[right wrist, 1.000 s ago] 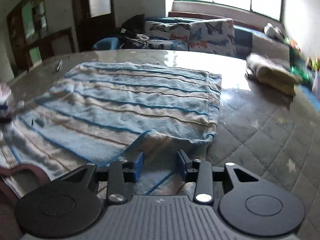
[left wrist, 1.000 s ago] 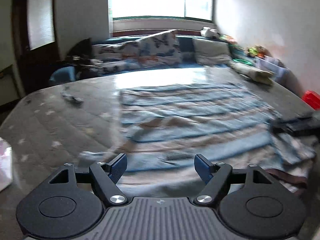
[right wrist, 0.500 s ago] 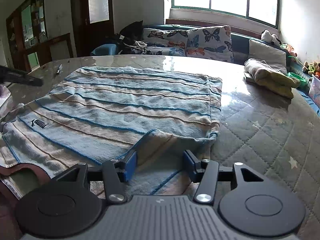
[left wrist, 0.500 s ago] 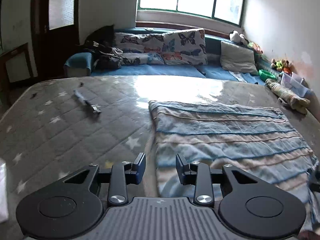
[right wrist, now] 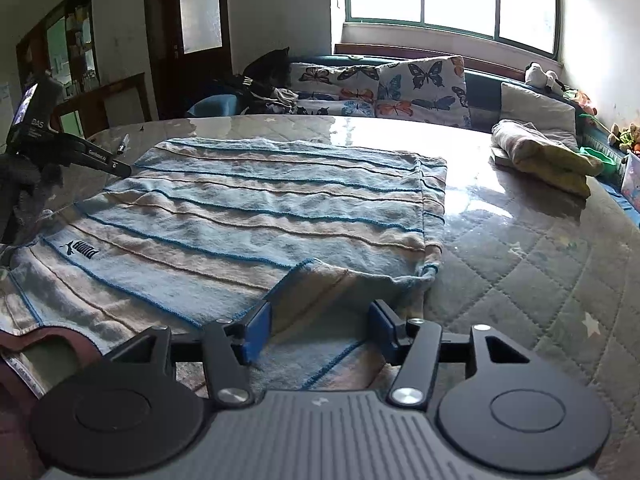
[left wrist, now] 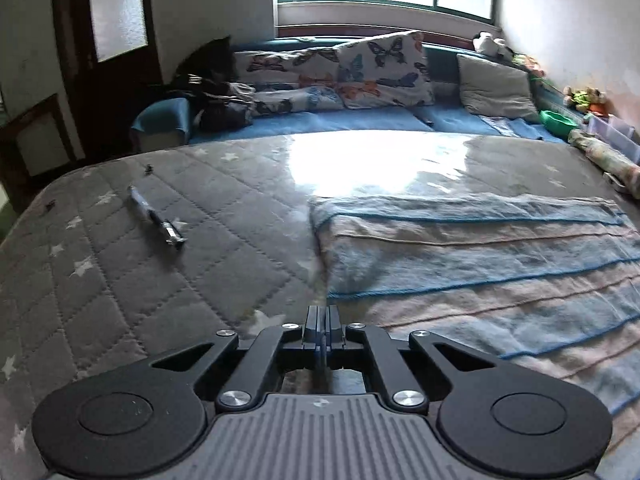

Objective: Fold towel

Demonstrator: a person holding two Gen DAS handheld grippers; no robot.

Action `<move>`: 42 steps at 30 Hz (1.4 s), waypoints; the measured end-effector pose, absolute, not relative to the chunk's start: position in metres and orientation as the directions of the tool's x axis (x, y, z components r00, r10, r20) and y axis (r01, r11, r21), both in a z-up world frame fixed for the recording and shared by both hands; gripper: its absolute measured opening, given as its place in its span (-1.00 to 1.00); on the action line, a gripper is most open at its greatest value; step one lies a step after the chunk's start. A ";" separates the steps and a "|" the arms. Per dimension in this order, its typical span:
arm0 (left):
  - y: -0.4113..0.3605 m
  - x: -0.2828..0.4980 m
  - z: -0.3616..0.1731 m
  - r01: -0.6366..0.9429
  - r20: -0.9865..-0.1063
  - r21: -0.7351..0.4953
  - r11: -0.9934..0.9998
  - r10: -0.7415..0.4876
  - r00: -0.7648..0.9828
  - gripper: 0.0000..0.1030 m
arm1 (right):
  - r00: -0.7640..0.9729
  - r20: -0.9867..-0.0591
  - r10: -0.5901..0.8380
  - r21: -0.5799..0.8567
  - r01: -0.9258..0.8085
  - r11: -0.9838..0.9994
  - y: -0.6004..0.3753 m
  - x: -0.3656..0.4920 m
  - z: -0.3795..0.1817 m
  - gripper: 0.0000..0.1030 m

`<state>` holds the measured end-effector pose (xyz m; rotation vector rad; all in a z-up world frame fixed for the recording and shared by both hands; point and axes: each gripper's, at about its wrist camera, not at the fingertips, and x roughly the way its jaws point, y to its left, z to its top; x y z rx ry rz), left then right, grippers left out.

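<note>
Grey quilted fabric with pale stars covers the mattress [left wrist: 168, 280] that carries everything in the left wrist view. The striped blue and beige towel [left wrist: 480, 264] lies flat over the mattress's right half, its left edge running down toward the left gripper [left wrist: 321, 322]. That gripper's jaws are pressed together, with a thin strip of blue caught between them at the towel's near left edge; the cloth itself is hard to make out there. A dark pen [left wrist: 155, 220] lies on bare quilt near the far left corner, well apart from the towel. In the right wrist view the towel [right wrist: 256, 208] spreads across the mattress [right wrist: 520, 280] with its near right corner turned back on itself. The right gripper [right wrist: 320, 326] hangs just over that turned corner, its blue pads [right wrist: 258, 330] spread wide and holding nothing. At the left edge the left gripper [right wrist: 116, 166] reaches in over the towel's left side.
</note>
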<state>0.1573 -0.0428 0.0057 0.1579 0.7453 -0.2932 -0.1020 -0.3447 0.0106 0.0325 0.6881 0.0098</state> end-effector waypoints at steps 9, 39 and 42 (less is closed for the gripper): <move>-0.034 0.198 0.018 0.233 -0.698 -0.121 0.965 -0.250 0.671 -0.84 | 0.778 -0.628 0.024 0.037 0.000 0.999 -0.345 -0.103 0.010 0.10; -0.037 0.207 0.023 0.242 -0.684 -0.060 0.968 -0.217 0.696 -0.88 | 0.780 -0.625 0.028 0.034 -0.009 0.999 -0.344 -0.102 0.008 0.20; -0.033 0.174 0.028 0.329 -0.686 -0.088 0.940 -0.296 0.665 -0.88 | 0.775 -0.632 0.022 0.032 -0.002 0.999 -0.342 -0.100 0.009 0.25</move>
